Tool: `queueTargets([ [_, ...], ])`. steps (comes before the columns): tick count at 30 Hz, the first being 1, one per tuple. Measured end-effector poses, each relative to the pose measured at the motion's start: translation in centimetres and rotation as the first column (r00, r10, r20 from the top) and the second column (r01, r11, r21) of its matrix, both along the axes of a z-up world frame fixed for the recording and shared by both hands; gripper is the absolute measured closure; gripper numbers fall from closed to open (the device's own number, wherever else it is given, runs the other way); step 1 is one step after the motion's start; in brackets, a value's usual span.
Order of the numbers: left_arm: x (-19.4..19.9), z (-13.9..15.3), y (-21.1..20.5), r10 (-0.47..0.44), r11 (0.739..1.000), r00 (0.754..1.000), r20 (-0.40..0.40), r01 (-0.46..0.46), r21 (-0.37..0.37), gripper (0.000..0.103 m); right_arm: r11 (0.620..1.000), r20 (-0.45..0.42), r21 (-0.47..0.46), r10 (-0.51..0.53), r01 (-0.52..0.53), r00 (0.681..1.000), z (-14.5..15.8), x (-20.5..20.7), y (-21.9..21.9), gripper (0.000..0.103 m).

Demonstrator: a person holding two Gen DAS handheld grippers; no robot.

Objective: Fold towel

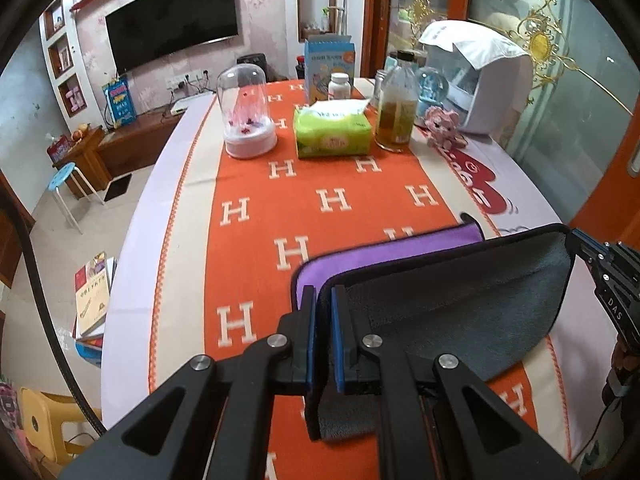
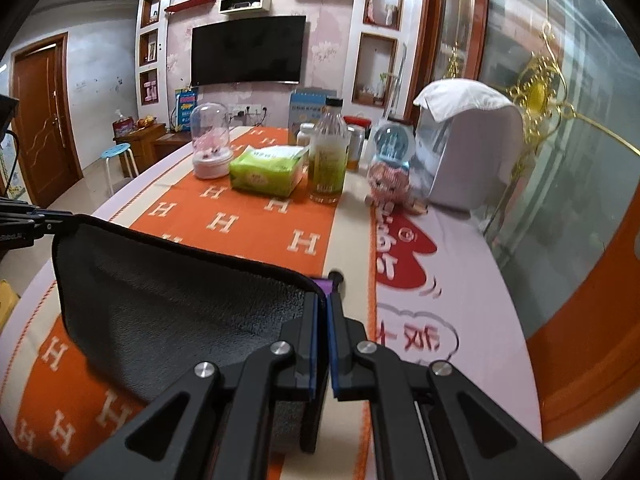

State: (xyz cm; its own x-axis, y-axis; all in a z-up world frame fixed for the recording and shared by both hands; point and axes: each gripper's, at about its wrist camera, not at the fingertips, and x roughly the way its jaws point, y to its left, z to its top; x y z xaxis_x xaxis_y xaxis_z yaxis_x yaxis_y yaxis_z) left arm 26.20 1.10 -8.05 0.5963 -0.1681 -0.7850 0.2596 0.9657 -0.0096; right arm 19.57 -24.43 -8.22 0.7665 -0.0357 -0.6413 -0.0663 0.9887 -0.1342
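A long tabletop fills the middle of both views, covered by an orange runner patterned with white H letters, with pale cloth at its sides. At the far end stand a glass dome, a green tissue pack, a bottle of yellowish liquid, a pink plush toy and a white appliance draped with a cloth. Behind, a dark television hangs on a pink wall.

The towel, dark grey on one face and purple on the other, hangs lifted over the near end of the runner. The left hand-held gripper is pressed together on one upper corner, the right hand-held gripper pinching the other, with the edge stretched between them.

Only the left view, lower left, shows books and a yellow chair beside the tabletop, and the towel's purple face lying broadly. Only the right view, at left, shows a brown door.
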Motion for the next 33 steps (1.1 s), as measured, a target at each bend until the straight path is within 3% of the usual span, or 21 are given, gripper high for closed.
queueTargets([
  [13,6.0,-4.5,-0.2,0.047,0.999,0.999,-0.016,-0.047,-0.009,0.097,0.995,0.054,-0.098,0.002,0.003,0.999,-3.8,5.7,0.5,0.099],
  [22,8.5,-7.9,-0.5,0.077,0.997,0.994,-0.072,-0.078,-0.019,0.096,0.998,0.008,-0.055,-0.023,0.023,1.0,-6.8,7.6,0.2,0.098],
  [28,9.2,-8.8,-0.6,0.087,0.996,0.991,-0.097,-0.088,-0.002,0.072,0.999,-0.053,-0.033,-0.02,0.018,0.998,-8.4,8.7,0.2,0.093],
  [31,9.4,-8.9,-0.4,0.094,0.995,0.99,-0.108,-0.095,-0.008,0.068,0.999,-0.067,-0.023,-0.026,0.025,0.997,-8.7,9.0,0.2,0.085],
  [33,9.4,-9.0,-0.3,0.1,0.995,0.988,-0.116,-0.101,-0.006,0.063,0.999,-0.075,-0.022,-0.027,0.026,0.997,-8.9,9.1,0.1,0.074],
])
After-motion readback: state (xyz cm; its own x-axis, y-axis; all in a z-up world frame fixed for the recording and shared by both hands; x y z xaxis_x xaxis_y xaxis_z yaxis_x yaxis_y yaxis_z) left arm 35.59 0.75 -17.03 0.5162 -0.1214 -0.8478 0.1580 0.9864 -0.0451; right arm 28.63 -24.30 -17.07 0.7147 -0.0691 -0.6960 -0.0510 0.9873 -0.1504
